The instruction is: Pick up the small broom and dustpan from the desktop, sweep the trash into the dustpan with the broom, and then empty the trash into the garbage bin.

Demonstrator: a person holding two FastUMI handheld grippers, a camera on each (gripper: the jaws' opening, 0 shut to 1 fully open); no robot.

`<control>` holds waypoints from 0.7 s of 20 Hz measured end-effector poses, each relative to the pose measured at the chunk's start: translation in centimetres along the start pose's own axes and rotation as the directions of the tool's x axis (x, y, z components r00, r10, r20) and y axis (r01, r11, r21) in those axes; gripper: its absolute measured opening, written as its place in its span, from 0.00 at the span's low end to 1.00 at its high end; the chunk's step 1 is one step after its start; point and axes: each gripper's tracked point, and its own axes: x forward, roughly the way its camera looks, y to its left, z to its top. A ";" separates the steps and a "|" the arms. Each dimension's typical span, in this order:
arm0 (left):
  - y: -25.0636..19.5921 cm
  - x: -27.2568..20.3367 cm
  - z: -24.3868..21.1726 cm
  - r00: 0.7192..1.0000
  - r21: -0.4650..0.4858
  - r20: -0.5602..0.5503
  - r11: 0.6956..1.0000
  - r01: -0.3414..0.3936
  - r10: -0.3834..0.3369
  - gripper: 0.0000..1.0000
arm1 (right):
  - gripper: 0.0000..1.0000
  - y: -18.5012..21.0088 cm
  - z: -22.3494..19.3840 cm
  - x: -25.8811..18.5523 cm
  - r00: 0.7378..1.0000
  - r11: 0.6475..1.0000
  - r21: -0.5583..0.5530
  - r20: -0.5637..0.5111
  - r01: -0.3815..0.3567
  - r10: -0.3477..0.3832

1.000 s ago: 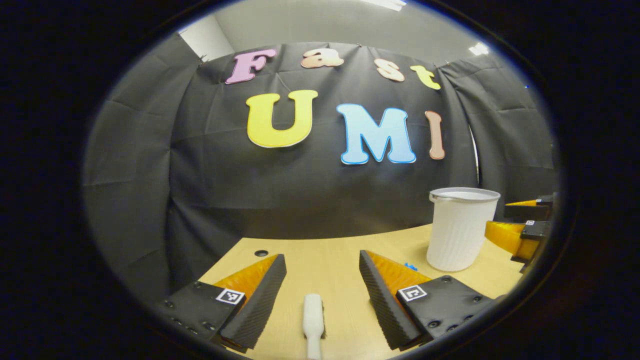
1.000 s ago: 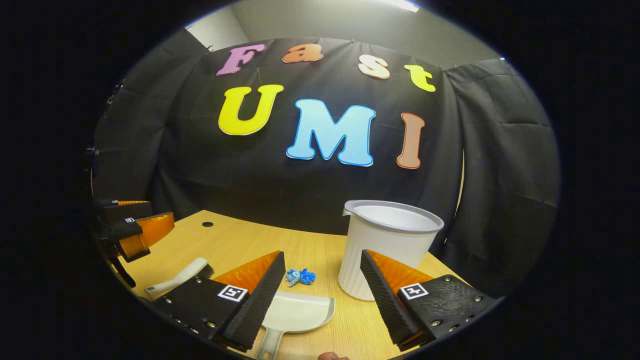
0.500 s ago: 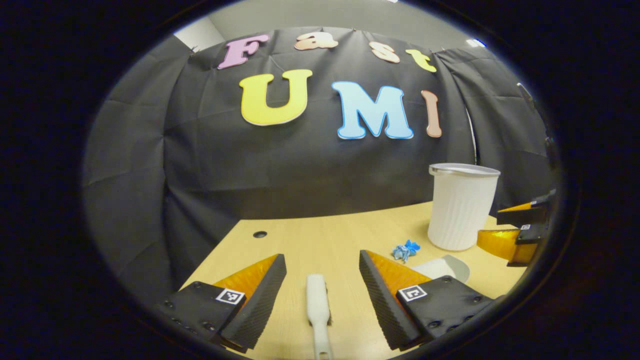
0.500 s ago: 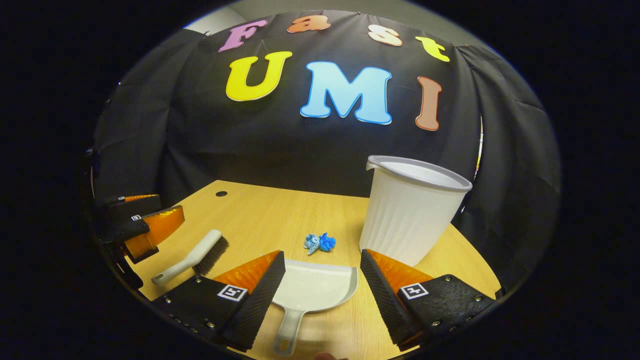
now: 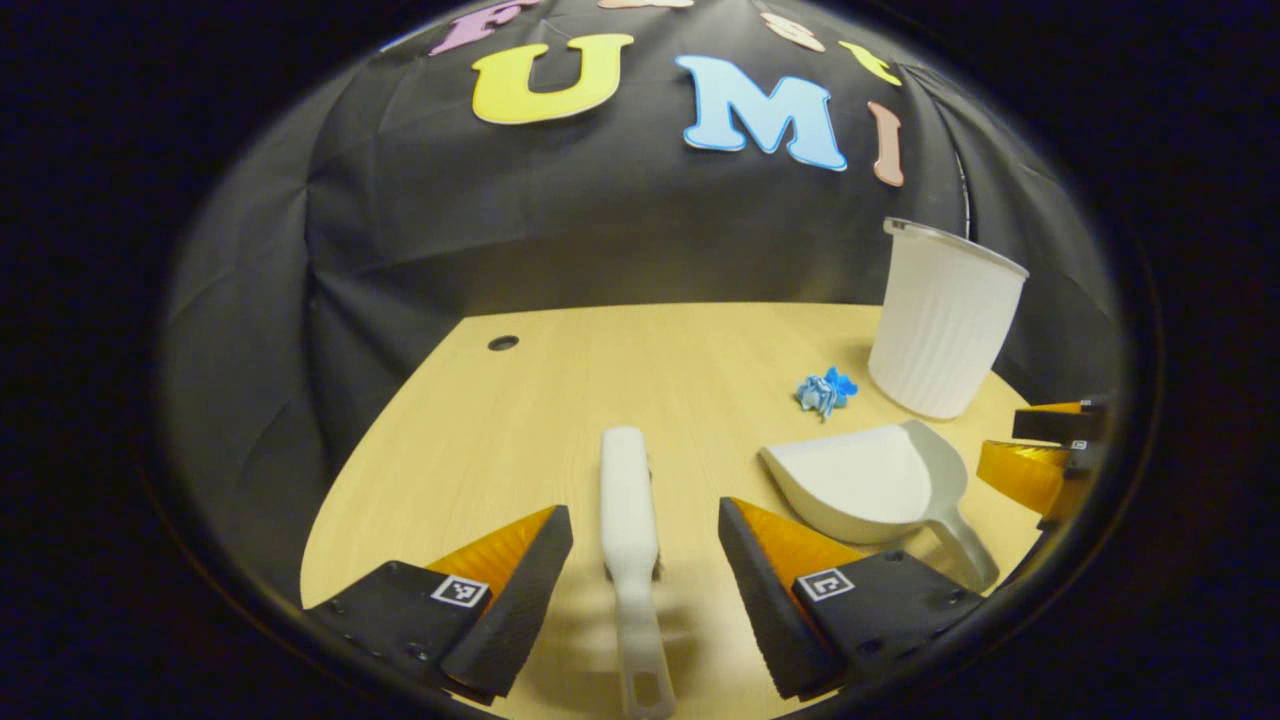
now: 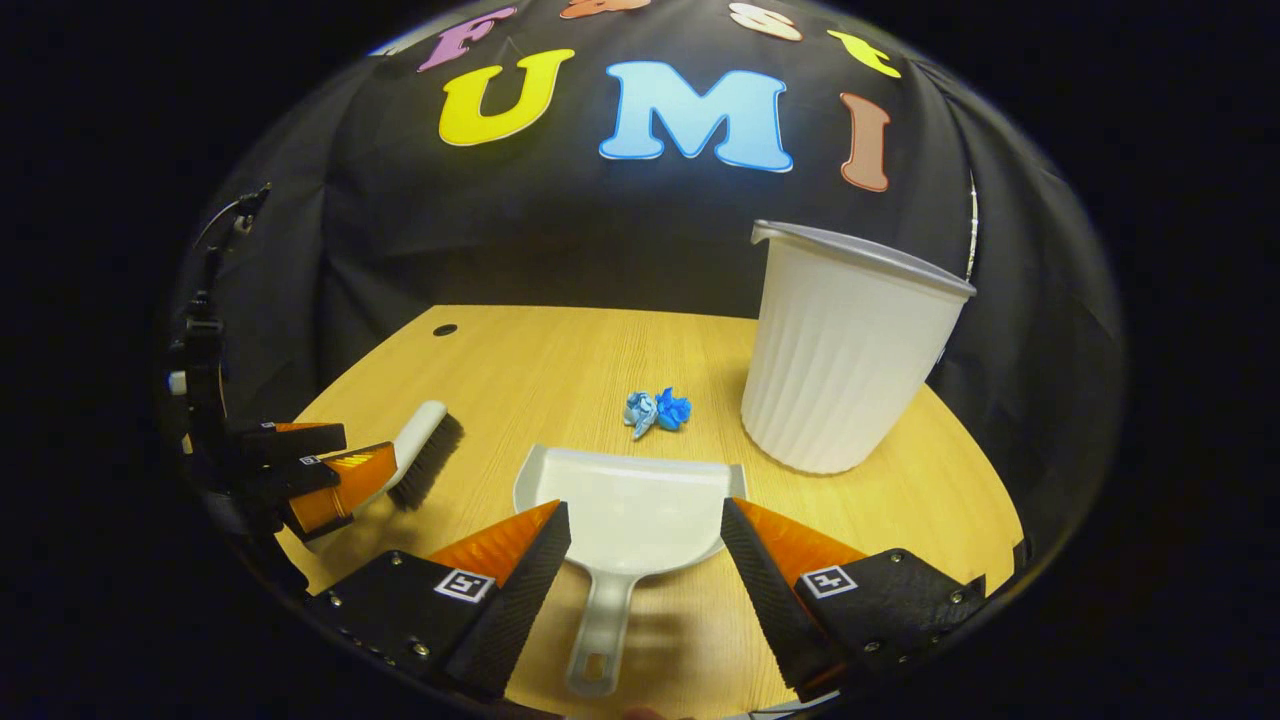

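Now both cameras have pitched downward since a second ago, so the left hand-held gripper [image 5: 645, 560] straddles the broom [image 5: 630, 520] handle and the right hand-held gripper [image 6: 645, 560] straddles the dustpan [image 6: 625, 510] handle, each spread wide and gripping nothing. Judged from this, pickup is imminent; the blue trash [image 6: 657, 410] lies beyond the dustpan, left of the garbage bin [image 6: 845, 365], on the tabletop [image 6: 560, 360].

Staged recording booth, not a lived-in room. Black cloth wall [image 6: 600, 240] hangs creased directly ahead of both tools and wraps round either side. A pale wood-grain desktop [image 5: 620, 360] with a cable hole [image 5: 502, 343] lies beneath them.
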 end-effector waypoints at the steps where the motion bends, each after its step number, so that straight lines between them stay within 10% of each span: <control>1: 0.0 0.4 -0.5 1.000 0.001 -0.028 1.000 0.007 -0.007 0.96 | 0.95 0.0 -0.8 0.3 0.999 1.000 0.002 -0.031 0.008 -0.008; 14: 0.0 3.7 -4.7 0.971 0.060 -0.239 0.998 0.014 0.001 0.99 | 0.95 1.2 -6.0 2.6 0.948 0.999 0.028 -0.318 -0.026 0.033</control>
